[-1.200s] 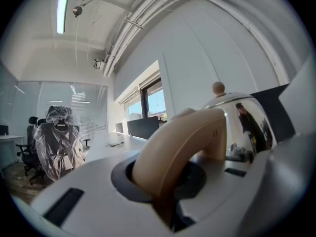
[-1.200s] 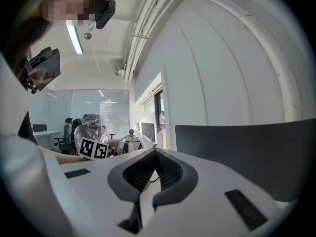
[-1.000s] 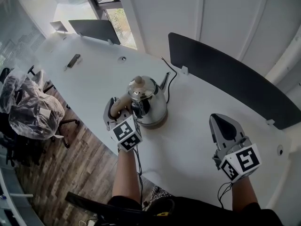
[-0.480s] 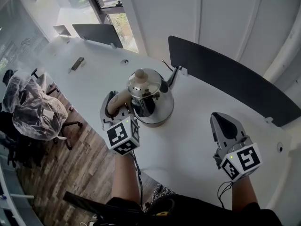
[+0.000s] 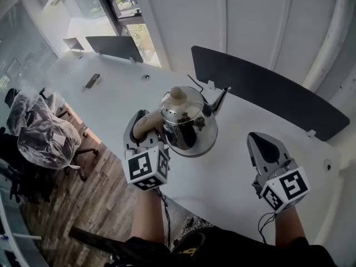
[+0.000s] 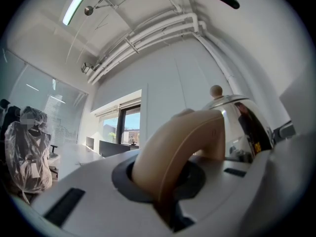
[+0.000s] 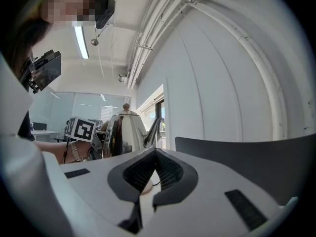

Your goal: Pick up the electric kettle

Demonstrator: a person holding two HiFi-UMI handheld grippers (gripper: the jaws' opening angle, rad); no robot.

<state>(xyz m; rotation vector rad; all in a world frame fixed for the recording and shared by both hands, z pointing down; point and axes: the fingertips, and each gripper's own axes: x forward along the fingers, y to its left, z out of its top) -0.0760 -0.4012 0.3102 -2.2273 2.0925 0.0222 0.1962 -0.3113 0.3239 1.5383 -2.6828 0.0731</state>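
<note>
Left claw [image 5: 139, 129] clamped on the beige handle [image 5: 149, 122], the electric kettle [image 5: 189, 124] appears lifted clear of the white table [image 5: 233, 171], the pick-up seemingly all but done; the right claw [image 5: 262, 144] hangs closed and empty alongside.

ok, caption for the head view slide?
Left tool grips the steel kettle by its beige handle over the white table; right tool shut, empty.
</note>
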